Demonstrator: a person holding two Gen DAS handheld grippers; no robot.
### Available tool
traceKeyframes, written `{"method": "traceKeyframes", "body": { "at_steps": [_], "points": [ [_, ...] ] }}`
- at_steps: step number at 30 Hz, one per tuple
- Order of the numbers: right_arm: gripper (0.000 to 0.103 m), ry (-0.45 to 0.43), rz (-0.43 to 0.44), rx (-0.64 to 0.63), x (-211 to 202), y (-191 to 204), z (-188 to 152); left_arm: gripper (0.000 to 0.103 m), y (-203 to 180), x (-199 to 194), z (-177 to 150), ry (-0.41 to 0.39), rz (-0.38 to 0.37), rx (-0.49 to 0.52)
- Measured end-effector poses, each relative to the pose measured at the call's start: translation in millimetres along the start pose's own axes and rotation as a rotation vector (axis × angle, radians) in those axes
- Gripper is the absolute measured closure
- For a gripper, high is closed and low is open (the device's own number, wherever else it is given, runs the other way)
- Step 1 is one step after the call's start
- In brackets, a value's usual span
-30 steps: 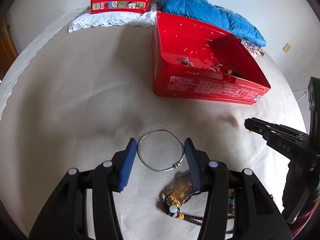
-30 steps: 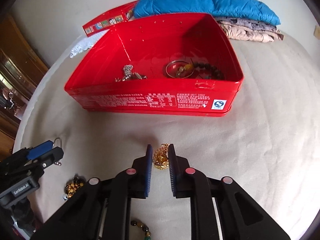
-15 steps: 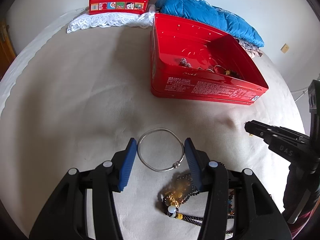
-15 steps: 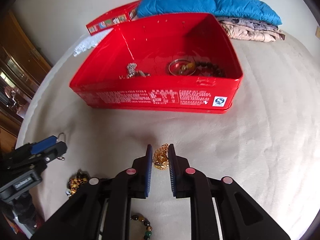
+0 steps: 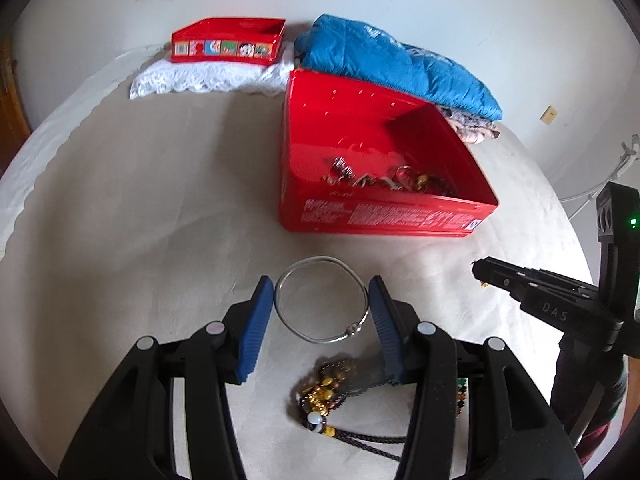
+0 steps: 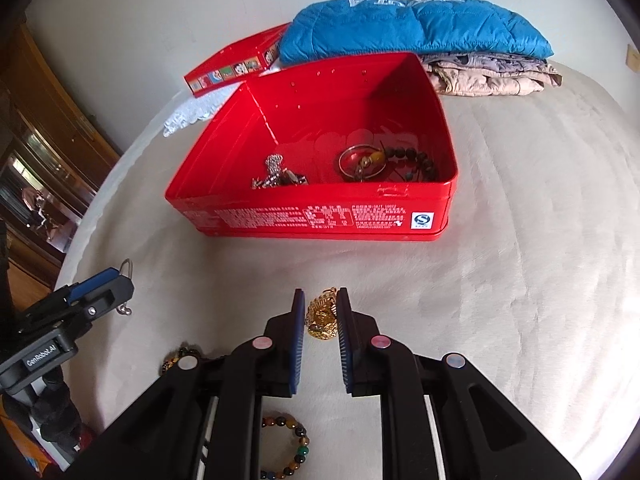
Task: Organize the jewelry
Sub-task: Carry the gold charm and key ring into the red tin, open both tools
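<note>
My left gripper [image 5: 321,296] is shut on a silver bangle [image 5: 320,300], its pads against both sides of the ring, lifted above the cream cloth. My right gripper [image 6: 322,312] is shut on a gold pendant [image 6: 322,318], also off the cloth. The open red tin [image 6: 320,220] stands ahead and holds several pieces: a silver chain [image 6: 276,174], a ring-shaped bangle [image 6: 362,162] and dark beads [image 6: 416,162]. The tin also shows in the left wrist view [image 5: 380,212]. A beaded tassel necklace [image 5: 328,392] lies under my left gripper. A multicoloured bead bracelet [image 6: 288,448] lies under my right gripper.
The tin's red lid [image 5: 228,42] rests on a white lace cloth [image 5: 208,78] at the back. A folded blue jacket [image 6: 416,28] and patterned clothes [image 6: 492,74] lie behind the tin. A wooden cabinet [image 6: 48,152] stands at the left.
Both grippers have risen and tipped up with their pieces held; the tin now sits lower and farther in both views. The jaws have not changed.
</note>
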State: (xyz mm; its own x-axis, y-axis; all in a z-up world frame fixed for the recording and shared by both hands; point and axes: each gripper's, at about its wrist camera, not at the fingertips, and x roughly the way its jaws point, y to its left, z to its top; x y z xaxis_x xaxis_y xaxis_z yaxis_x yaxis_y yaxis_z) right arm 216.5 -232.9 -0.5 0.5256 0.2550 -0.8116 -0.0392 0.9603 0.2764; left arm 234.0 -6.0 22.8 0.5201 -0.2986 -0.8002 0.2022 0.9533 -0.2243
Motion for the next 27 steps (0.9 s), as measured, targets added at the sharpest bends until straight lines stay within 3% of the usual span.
{"method": "traceKeyframes", "body": {
  "at_steps": [7,12,18,22,27],
  "points": [
    [0.088,-0.045,0.007,0.007,-22,-5,11,0.055,-20,-8,28,-0.033,0.009,0.031],
    [0.088,-0.078,0.031,0.029,-29,-8,47,0.055,-41,-8,64,-0.089,-0.029,0.052],
    [0.088,-0.107,0.025,0.047,-5,-9,94,0.055,-56,34,104,-0.087,-0.106,0.027],
    [0.088,-0.111,-0.007,0.051,23,-18,107,0.055,-49,74,113,-0.056,-0.042,0.020],
    [0.088,-0.046,-0.045,0.054,56,-30,108,0.055,-41,102,119,-0.018,0.008,0.026]
  ]
}}
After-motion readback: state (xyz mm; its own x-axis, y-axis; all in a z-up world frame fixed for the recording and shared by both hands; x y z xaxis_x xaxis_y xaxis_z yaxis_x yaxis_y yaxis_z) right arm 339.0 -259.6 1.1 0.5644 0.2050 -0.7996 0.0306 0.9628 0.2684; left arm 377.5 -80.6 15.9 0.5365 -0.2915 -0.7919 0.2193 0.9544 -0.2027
